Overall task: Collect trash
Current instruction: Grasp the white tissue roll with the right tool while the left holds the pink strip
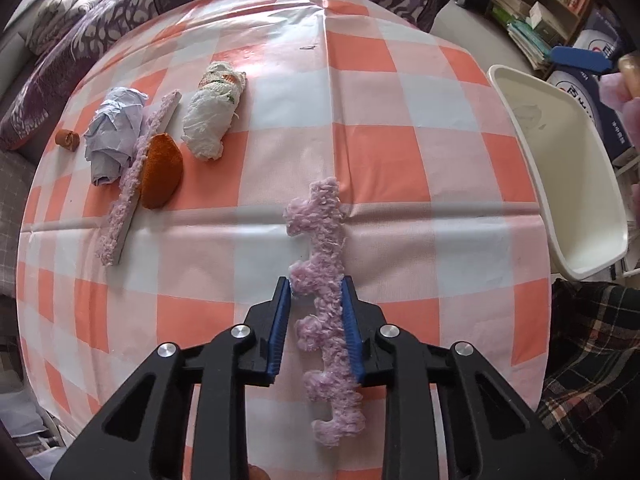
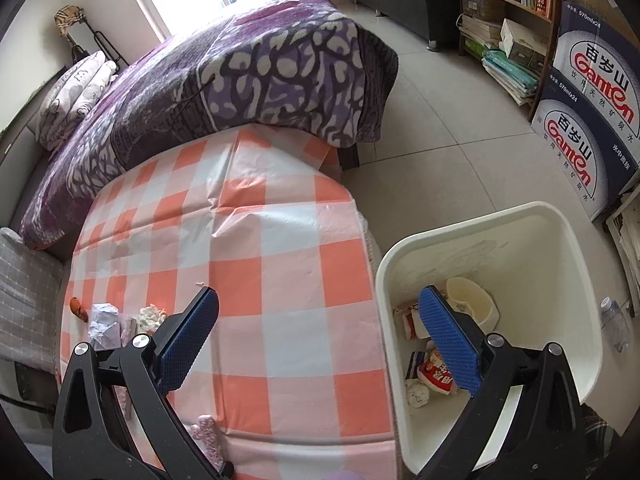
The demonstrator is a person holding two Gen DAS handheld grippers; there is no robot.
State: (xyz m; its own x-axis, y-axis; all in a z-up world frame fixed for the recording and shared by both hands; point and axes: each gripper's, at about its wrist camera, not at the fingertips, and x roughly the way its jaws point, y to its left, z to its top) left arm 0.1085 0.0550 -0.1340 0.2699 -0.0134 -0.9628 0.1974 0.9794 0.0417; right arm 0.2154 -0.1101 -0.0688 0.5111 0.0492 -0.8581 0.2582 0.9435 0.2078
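Trash here means the scraps on the orange-and-white checked tablecloth [image 1: 400, 168], and the one in hand is a long, fuzzy lilac strip with notched edges [image 1: 326, 280], lying on the cloth just left of the cream plastic bin [image 1: 584, 208] that stands off the table's edge. The left gripper [image 1: 316, 296] has its blue ribbed pads closed in on the strip about midway along its length, the pile pressed between them. It looks light and soft on top, so it should lift easily, though either end may droop; a mid-length hold seems sensible, and the fluffy surface should give the pads good bite. Farther from the bin lie a second fuzzy lilac strip with a pale stiff backing [image 1: 136, 184], a crumpled lavender paper wad [image 1: 110, 136], a rust-orange oval pad [image 1: 160, 172], a scrunched white tissue bundle [image 1: 212, 116] and a small brown roll [image 1: 67, 140]. The right gripper [image 2: 320, 336] hangs with jaws spread wide and nothing between them, one pad over the bin, which already contains wrappers and a small cup.
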